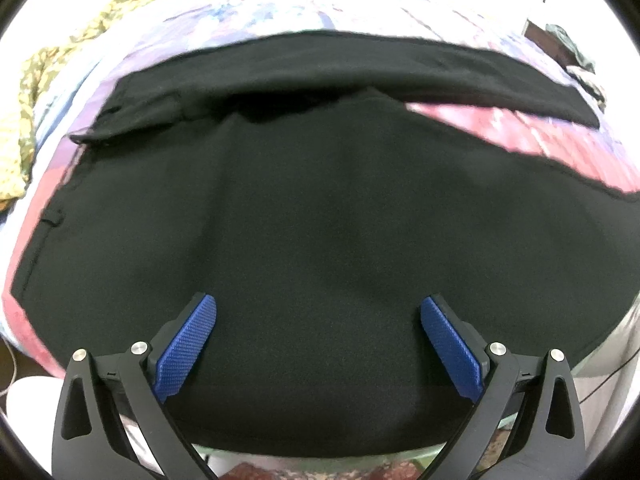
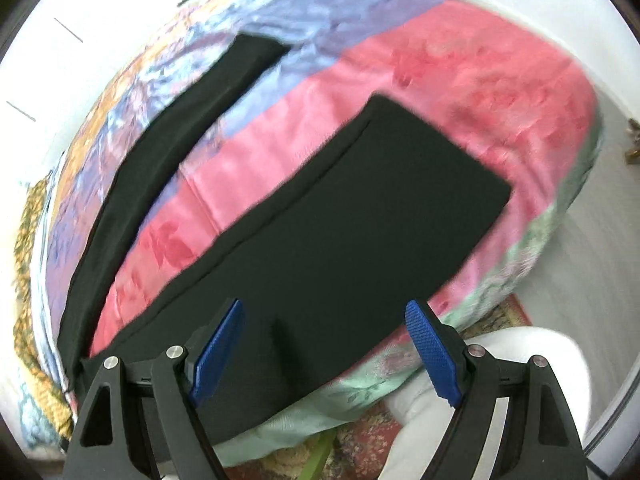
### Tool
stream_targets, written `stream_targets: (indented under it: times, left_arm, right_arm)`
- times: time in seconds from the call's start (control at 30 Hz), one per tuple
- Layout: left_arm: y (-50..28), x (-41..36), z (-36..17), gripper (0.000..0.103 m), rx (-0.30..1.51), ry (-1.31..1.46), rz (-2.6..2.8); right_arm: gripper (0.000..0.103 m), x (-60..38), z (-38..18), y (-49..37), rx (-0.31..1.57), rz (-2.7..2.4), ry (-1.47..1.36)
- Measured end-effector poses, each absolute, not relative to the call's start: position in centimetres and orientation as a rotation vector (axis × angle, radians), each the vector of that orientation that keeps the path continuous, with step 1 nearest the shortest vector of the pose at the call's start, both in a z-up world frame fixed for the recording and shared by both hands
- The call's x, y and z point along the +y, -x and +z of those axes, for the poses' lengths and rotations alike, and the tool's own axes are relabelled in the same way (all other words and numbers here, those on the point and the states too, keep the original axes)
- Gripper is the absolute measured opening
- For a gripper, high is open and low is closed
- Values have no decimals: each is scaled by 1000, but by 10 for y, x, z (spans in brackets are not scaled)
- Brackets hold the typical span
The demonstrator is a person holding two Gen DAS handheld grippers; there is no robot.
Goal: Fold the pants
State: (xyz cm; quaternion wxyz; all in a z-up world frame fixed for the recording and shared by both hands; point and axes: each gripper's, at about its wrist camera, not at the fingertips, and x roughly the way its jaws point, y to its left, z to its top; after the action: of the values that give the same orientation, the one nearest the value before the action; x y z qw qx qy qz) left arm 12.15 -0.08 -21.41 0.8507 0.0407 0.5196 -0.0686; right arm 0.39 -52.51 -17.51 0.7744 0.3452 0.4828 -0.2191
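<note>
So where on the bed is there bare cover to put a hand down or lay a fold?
Free: the pink wedge of bedspread between the two legs of the black pants, and the pink stretch beyond the near leg's cuff toward the bed's far edge. Crowded: the near edge, where the pants' wide part lies under both open grippers.

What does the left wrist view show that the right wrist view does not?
Only the left wrist view shows the waist end of the pants, with a belt loop at the edge, and a dark wooden thing far right.

Only the right wrist view shows both leg ends, the near leg and the far leg lying apart with pink bedspread between them, plus a white-clothed leg and a rug below.

Both show black pants spread flat on the patterned bedspread, a yellow-green cloth at the left, and open blue fingers holding nothing: left gripper, right gripper.
</note>
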Motion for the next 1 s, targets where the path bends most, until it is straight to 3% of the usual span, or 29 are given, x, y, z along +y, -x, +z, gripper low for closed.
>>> stream_targets:
  times: [0.17,0.3,0.57,0.7,0.87,1.0]
  left_arm:
    - [-156,15,-171,102,989,-30,-167]
    - [-214,46,-158,102,946,-1,-96]
    - [-279,152,-221,103,1009,111,199]
    - [-266,181,-234,103,974,311,147]
    - [-263,167,-241,103,948,242,167]
    - [-264,171,-241,103,941,259,156]
  right_arm:
    - [82,-466,-132,-45,991,-298,-595]
    - [83,-362,-131,-89,1003,-45,-543]
    - [83,-135,-173,-159,1132,400,-629]
    - [83,-56,-182,-187,1119,535,-465]
    - [83,-14,-205,-214,1091,624,-256]
    - [83,-44,-243,-240,1133,566,-141]
